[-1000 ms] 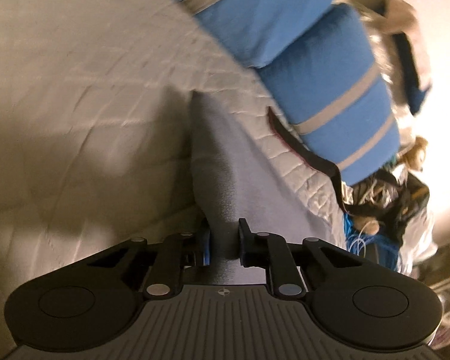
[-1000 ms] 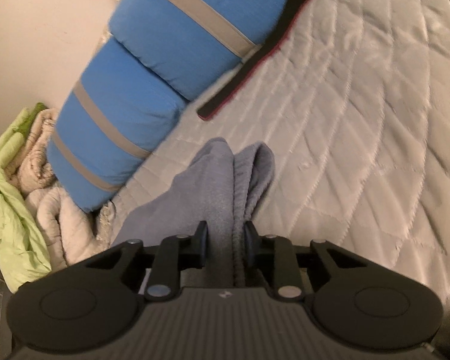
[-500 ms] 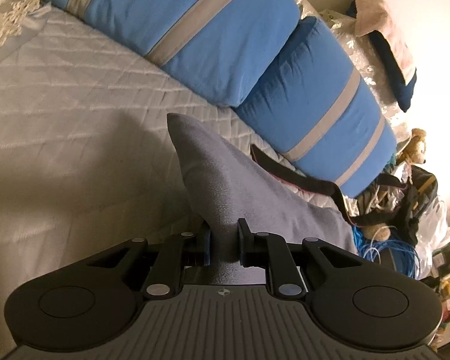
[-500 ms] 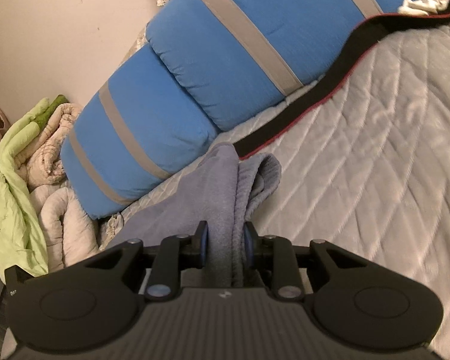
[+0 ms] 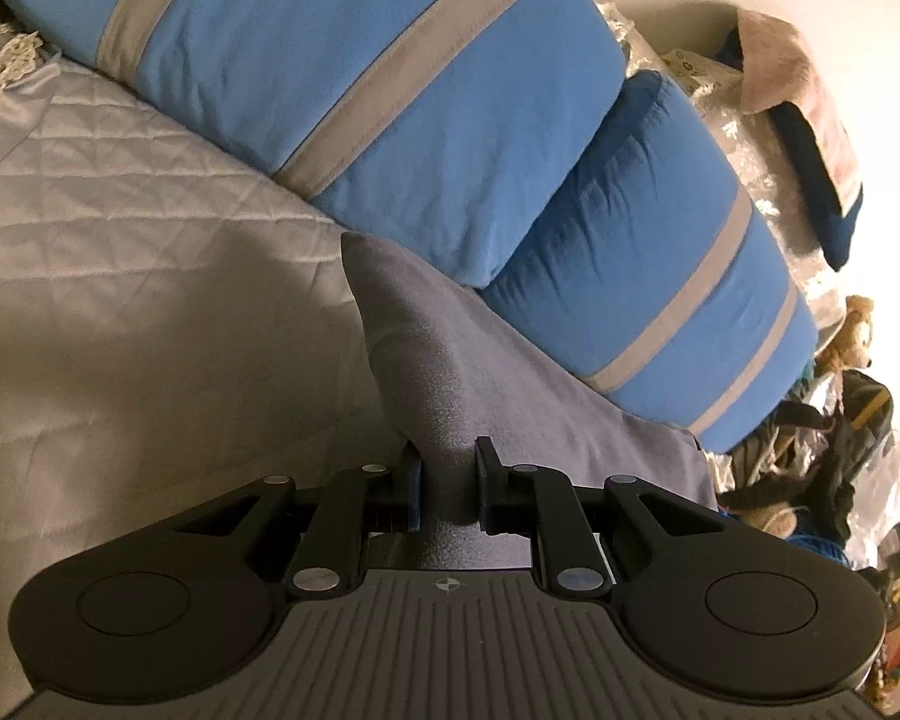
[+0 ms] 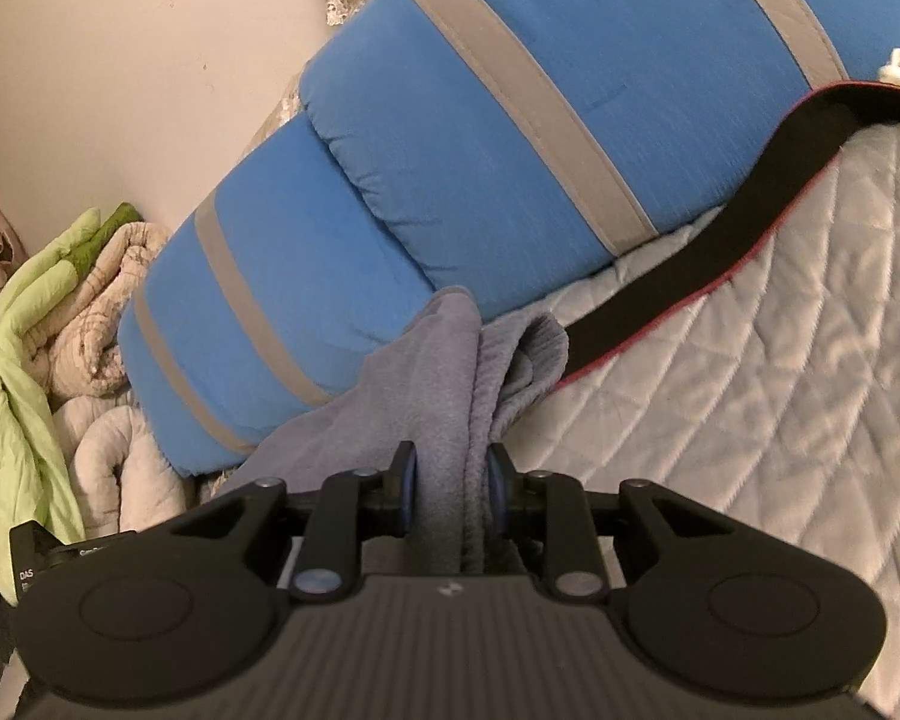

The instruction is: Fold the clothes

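A grey-lilac fleece garment [image 5: 444,372] is held up over the quilted bed. My left gripper [image 5: 448,462] is shut on one part of it; a pointed corner of cloth stands up above the jaws. My right gripper [image 6: 448,468] is shut on a bunched part of the same garment [image 6: 450,360], with a ribbed cuff hanging to the right of the jaws. The rest of the garment is hidden below both grippers.
Two blue pillows with grey stripes [image 5: 390,90] [image 6: 510,138] lie along the head of the white quilted bed [image 5: 102,252] [image 6: 780,390]. A black strap with red edge [image 6: 720,240] lies on the quilt. Rolled blankets [image 6: 60,330] and clutter [image 5: 828,420] sit beyond the bed edges.
Both grippers have moved with the garment toward the blue pillows, which now fill more of each view. Both grips stay shut on the cloth.
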